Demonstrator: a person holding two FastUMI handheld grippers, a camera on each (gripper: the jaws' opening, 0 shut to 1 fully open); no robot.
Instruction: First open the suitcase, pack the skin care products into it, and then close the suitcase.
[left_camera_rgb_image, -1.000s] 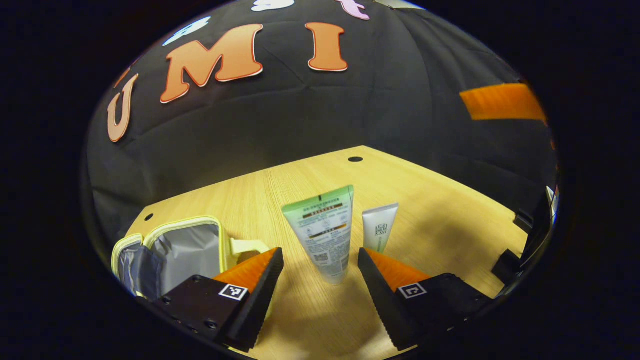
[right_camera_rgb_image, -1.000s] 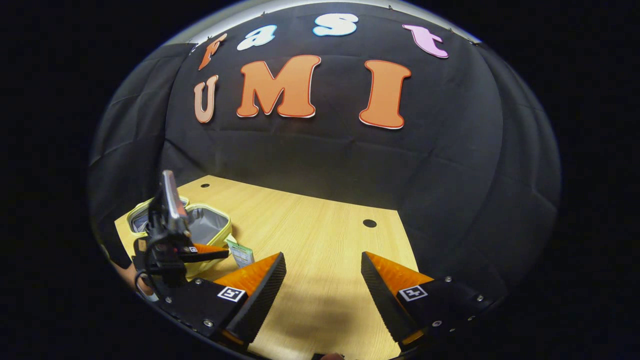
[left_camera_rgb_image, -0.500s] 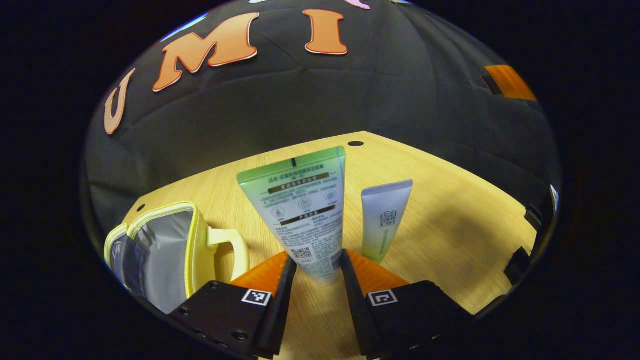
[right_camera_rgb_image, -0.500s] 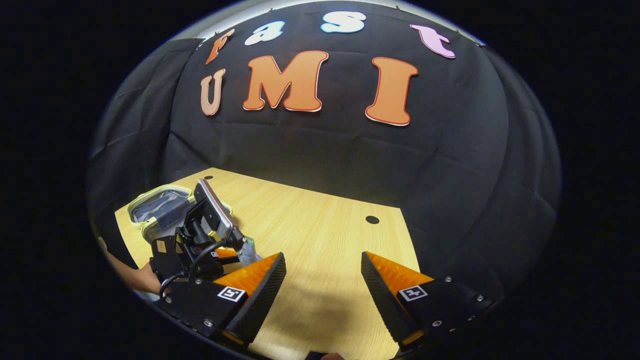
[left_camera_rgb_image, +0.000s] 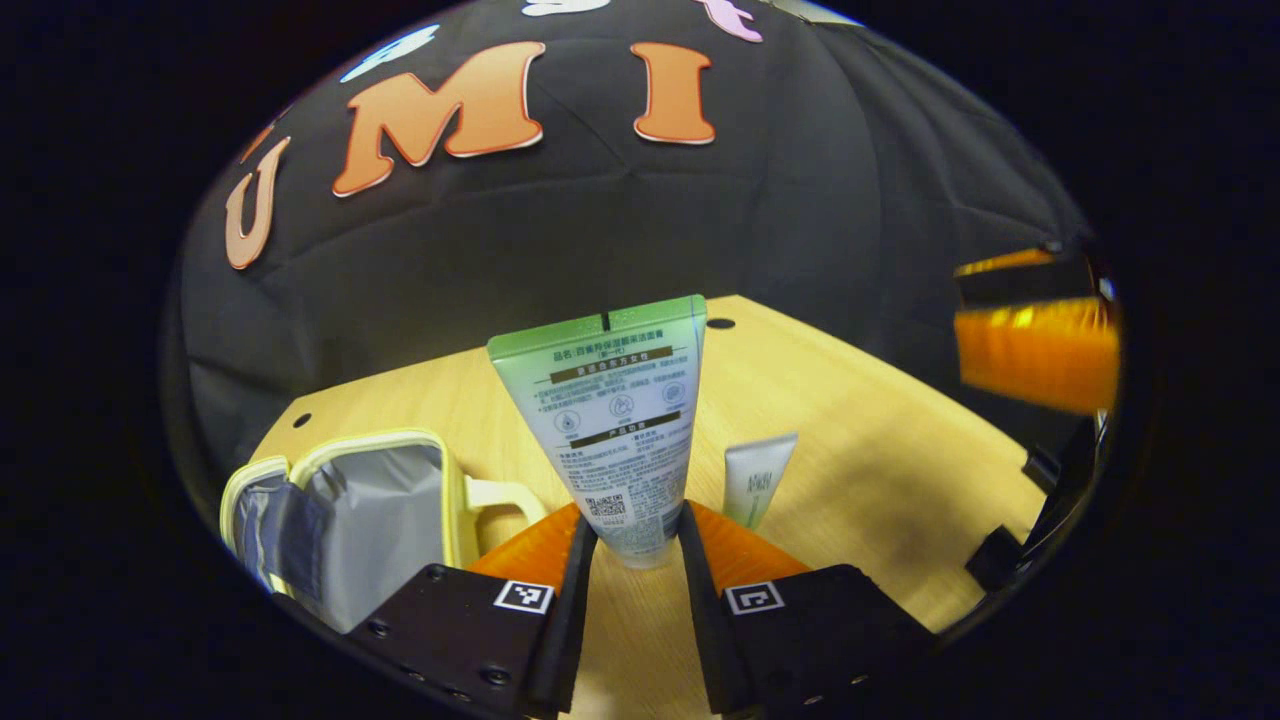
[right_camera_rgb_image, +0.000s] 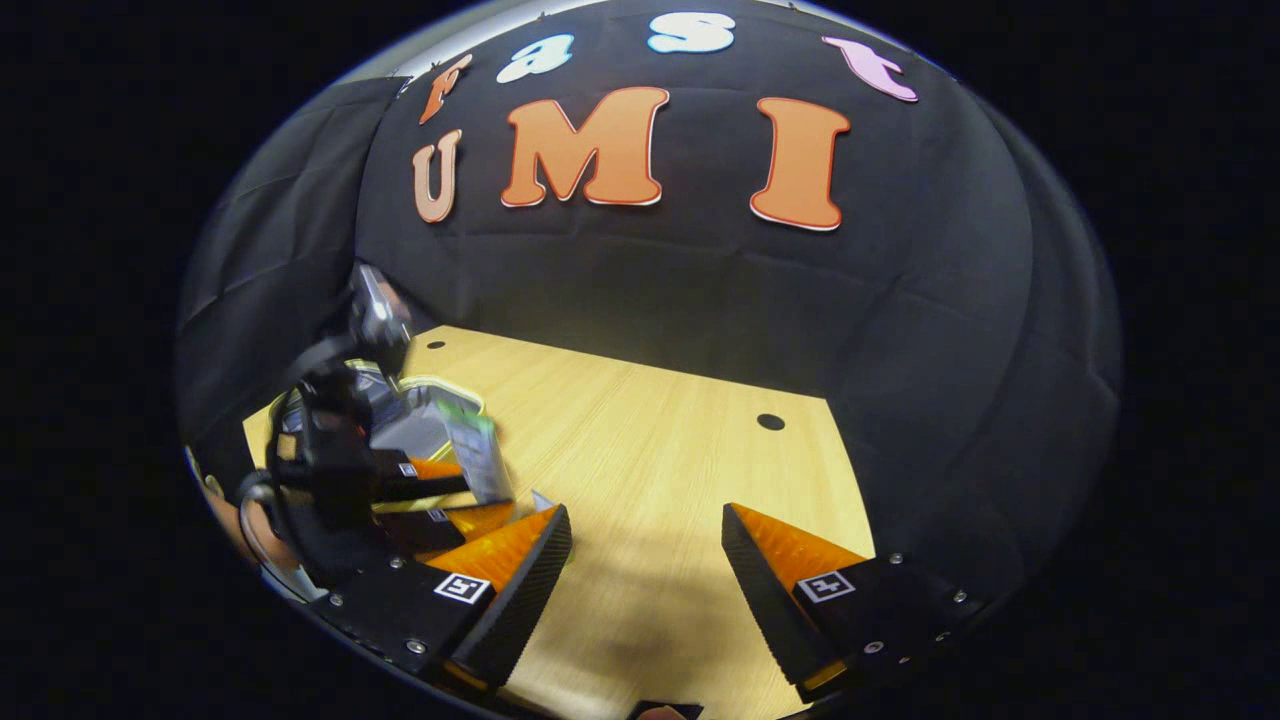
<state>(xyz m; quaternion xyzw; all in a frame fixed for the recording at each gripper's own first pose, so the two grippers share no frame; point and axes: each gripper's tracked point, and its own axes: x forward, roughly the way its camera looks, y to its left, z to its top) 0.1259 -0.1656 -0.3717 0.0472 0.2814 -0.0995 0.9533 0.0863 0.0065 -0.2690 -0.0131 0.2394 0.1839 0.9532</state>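
Your left gripper (left_camera_rgb_image: 633, 545) is clamped on the green-topped tube (left_camera_rgb_image: 612, 420): both fingers press its lower end, cap end down between them, crimped end up and tilted slightly away from the camera. In the left gripper view the tube's bottom sits above the table (left_camera_rgb_image: 880, 470); you can't tell from here whether it's clear of the surface.

The small white tube (left_camera_rgb_image: 757, 478) stands upright on the table just behind and to the right of your held tube, apart from it.

The suitcase (left_camera_rgb_image: 350, 510) is a small pale-yellow zip case with grey lining, open, lying at the left of the left gripper view, its handle (left_camera_rgb_image: 500, 495) pointing toward your gripper. It's near the left finger, not touching the tube.

Your right gripper (right_camera_rgb_image: 645, 570) is wide open, holding nothing, over bare table. From the right gripper view you see your left gripper (right_camera_rgb_image: 420, 480) off to the left with the green-topped tube (right_camera_rgb_image: 475, 455) in it, just in front of the open suitcase (right_camera_rgb_image: 400, 425); that area is motion-blurred. One blurred finger of the right gripper (left_camera_rgb_image: 1035, 340) shows at the right edge of the left gripper view.
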